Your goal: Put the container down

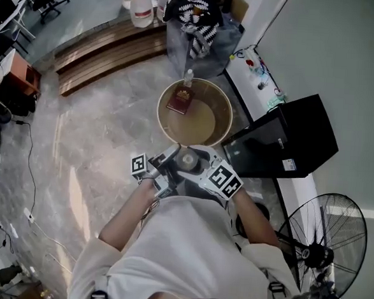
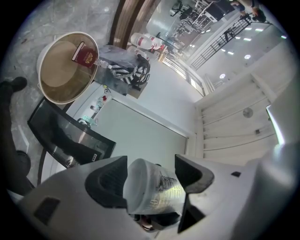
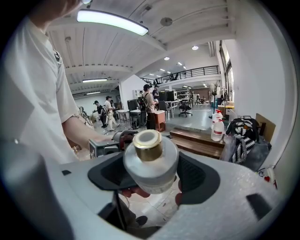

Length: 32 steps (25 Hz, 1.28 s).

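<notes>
Here the left hand-held gripper (image 2: 151, 165) grips the container (image 2: 154, 190), print illegible.

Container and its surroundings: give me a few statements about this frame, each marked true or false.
1. The container sits between the right gripper's fingers. True.
2. The left gripper is empty. False: its fingers hold the container too.
3. The container's neck is gold. True.
4. The round table is bare. False: a red-brown box lies on it.
5. The fan stands at the person's left. False: it stands at the person's right.
</notes>
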{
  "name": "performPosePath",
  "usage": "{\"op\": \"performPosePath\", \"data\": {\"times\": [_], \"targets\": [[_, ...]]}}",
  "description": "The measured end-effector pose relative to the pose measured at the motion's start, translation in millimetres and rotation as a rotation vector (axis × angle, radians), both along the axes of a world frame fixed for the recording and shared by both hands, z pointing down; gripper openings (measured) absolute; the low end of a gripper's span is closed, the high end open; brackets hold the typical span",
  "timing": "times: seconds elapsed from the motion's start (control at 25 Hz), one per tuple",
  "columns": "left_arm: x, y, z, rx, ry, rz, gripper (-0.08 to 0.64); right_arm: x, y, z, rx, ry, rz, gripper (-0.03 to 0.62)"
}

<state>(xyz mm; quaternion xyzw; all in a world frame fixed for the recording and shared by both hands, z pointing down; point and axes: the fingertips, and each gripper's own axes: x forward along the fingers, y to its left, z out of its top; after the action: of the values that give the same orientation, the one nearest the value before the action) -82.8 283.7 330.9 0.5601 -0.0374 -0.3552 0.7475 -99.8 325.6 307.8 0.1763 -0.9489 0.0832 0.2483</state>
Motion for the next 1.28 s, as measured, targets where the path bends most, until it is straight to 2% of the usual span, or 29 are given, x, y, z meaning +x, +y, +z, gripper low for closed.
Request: {"op": "performPosePath", "data": {"times": [0.48,0.76,1.28], "targets": [[0,-71,13,-0.014,-0.046,-0.045,0.311,3,-69,13,-0.026,-0.003,-0.047,0.334],[8,-128,19,-0.026,-0.041,-0.085,0.311,9,-125,16,-0.057,-0.024,-0.080,0.334],[52,-230,36,-0.059,-0.077,-0.137,0.311,56,-226,33,-0.091,-0.038,-0.144,0.334]]}}
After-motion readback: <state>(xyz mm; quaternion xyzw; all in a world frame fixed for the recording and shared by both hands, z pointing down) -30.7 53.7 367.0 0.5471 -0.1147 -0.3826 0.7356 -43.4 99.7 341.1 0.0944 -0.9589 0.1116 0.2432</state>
